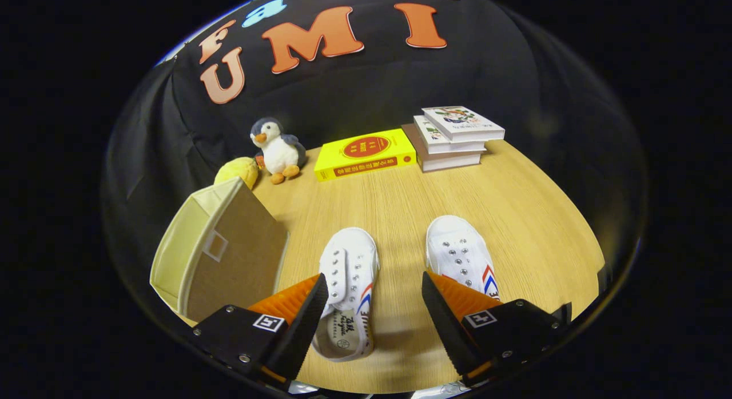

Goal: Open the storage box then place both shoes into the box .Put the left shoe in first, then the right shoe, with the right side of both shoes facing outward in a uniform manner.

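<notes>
Two white canvas shoes with red and blue side stripes lie on the wooden table, toes pointing away from me. The left shoe [349,284] lies just inside my left finger, partly covered by it. The right shoe [462,255] sits beyond my right finger, its heel hidden behind it. A cream fabric storage box [220,253] stands to the left of the shoes with its brown flap down over the side facing the shoes. My gripper [374,299] hovers above the table, open, with nothing but bare table and the left shoe's edge between the fingers.
At the back of the table [514,216] lie a yellow book [366,153] and a stack of three books [452,139]. A plush penguin [277,150] and a yellow soft toy [237,170] sit behind the box. Black cloth walls surround the table.
</notes>
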Available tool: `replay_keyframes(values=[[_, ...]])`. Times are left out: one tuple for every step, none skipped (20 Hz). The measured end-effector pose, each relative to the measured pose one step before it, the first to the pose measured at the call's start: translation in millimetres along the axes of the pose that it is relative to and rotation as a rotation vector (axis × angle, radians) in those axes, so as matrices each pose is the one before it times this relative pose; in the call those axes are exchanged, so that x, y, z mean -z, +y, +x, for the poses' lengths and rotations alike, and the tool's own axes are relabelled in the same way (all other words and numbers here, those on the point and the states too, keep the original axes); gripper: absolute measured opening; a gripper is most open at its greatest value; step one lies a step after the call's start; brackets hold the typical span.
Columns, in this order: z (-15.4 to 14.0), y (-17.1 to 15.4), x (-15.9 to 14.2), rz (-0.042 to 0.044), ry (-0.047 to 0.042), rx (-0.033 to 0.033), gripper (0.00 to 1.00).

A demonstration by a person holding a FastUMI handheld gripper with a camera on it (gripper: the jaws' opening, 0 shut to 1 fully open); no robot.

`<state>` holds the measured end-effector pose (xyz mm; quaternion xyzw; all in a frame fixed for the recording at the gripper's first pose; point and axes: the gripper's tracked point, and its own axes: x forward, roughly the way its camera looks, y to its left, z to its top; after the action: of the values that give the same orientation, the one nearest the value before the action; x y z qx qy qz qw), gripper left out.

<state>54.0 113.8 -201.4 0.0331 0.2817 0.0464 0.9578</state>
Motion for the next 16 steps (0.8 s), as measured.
replay_keyframes(values=[[4.8,-2.32,7.73,-0.00624,0.01807,0.00607,0.98],[3.86,-0.46,5.91,-0.00649,0.01603,0.00194,0.98],[4.53,-1.18,4.22,-0.00885,0.01157,0.0025,0.98],[3.93,-0.95,4.62,-0.01175,0.01141,0.00434,0.98],[2.99,0.09,4.43,-0.01312,0.01362,0.00232,0.98],[2.98,1.08,2.83,-0.0118,0.00988,-0.00044,0.97],[3.16,2.2,2.43,-0.01044,0.00967,-0.0041,0.97],[4.12,1.67,2.68,-0.0093,0.01066,0.00003,0.97],[3.41,0.83,2.47,-0.01137,0.01251,0.00258,0.96],[4.09,0.96,2.47,-0.01584,0.01437,0.00636,0.95],[3.33,1.64,1.97,-0.01669,0.0107,0.00287,0.92],[2.48,3.08,0.39,-0.01568,0.00645,-0.00382,0.9],[3.22,2.74,1.66,-0.01903,0.00974,-0.00351,0.85],[2.23,5.17,1.95,-0.01823,0.01254,-0.01392,0.82],[0.49,5.53,-2.33,-0.01313,-0.0058,-0.01107,0.74],[1.19,4.87,0.45,-0.02102,0.00904,-0.0118,0.63]])
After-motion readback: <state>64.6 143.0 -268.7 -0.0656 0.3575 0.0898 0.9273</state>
